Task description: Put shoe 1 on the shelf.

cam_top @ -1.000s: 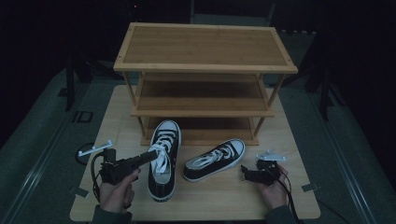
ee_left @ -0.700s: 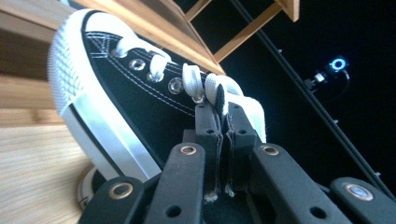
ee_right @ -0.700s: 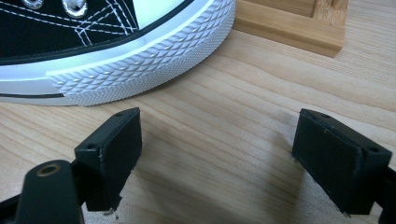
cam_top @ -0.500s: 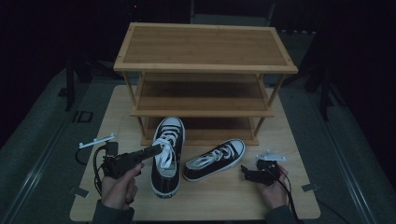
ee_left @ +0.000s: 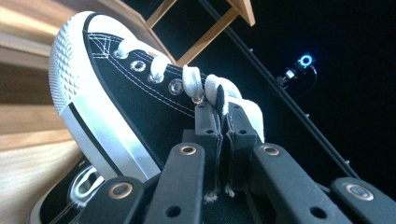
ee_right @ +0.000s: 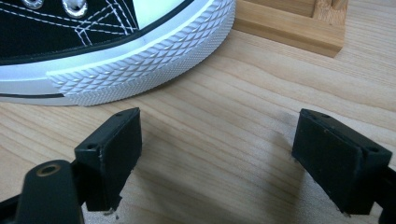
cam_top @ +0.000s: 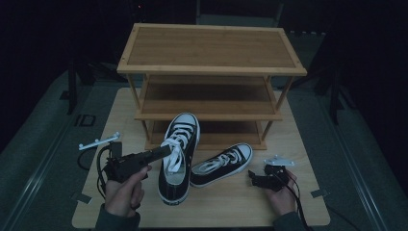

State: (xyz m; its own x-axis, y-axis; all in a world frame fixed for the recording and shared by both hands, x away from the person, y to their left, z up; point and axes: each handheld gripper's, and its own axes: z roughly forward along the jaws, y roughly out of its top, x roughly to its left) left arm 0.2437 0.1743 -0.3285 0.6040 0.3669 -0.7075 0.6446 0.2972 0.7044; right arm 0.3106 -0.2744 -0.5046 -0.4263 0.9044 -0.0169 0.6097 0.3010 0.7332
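Observation:
Two black-and-white canvas sneakers lie on the wooden board in front of a three-shelf bamboo shoe rack (cam_top: 211, 72). My left gripper (cam_top: 165, 152) is shut on the laced upper edge of the left sneaker (cam_top: 179, 166), which points at the rack's bottom shelf. In the left gripper view the jaws (ee_left: 223, 122) pinch the lace band of this sneaker (ee_left: 116, 93), and its toe tilts up. The right sneaker (cam_top: 221, 163) lies angled beside it. My right gripper (cam_top: 255, 179) rests open low over the board, right of that sneaker's toe (ee_right: 140, 60), with bare wood between its pads (ee_right: 114, 149).
The rack's bottom rail (ee_right: 289, 28) lies just beyond the right gripper. The board (cam_top: 96, 192) ends close behind both hands, with grey floor around it. Cables trail from both grippers toward the person.
The left gripper has carried the left sneaker forward and slightly right, so its toe now reaches the rack's bottom shelf. The right gripper and right sneaker have stayed put.

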